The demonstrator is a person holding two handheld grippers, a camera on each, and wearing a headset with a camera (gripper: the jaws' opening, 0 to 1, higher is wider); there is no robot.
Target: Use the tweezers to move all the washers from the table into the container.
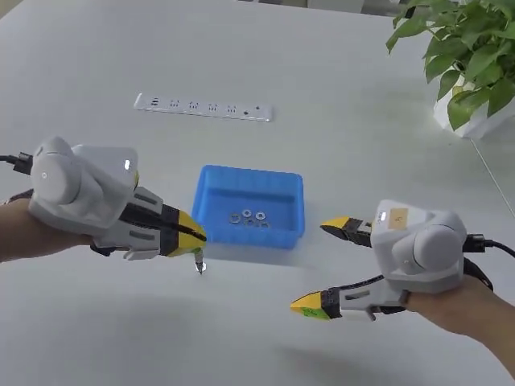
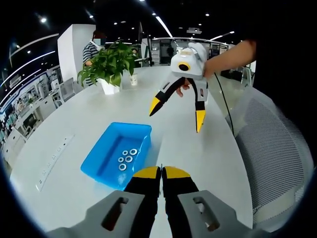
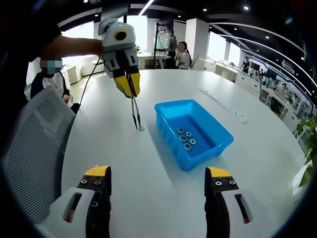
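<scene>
My left gripper is shut on thin metal tweezers that point down at the white table. Their tips rest at a small washer just off the near left corner of the blue container. I cannot tell whether the tips grip it. Several washers lie inside the container. My right gripper hovers open and holds nothing, right of the container. From the right gripper view the left gripper holds the tweezers upright beside the container.
A white power strip lies beyond the container. A potted plant stands at the far right. A grey mesh chair sits by the table's edge, and people are in the background.
</scene>
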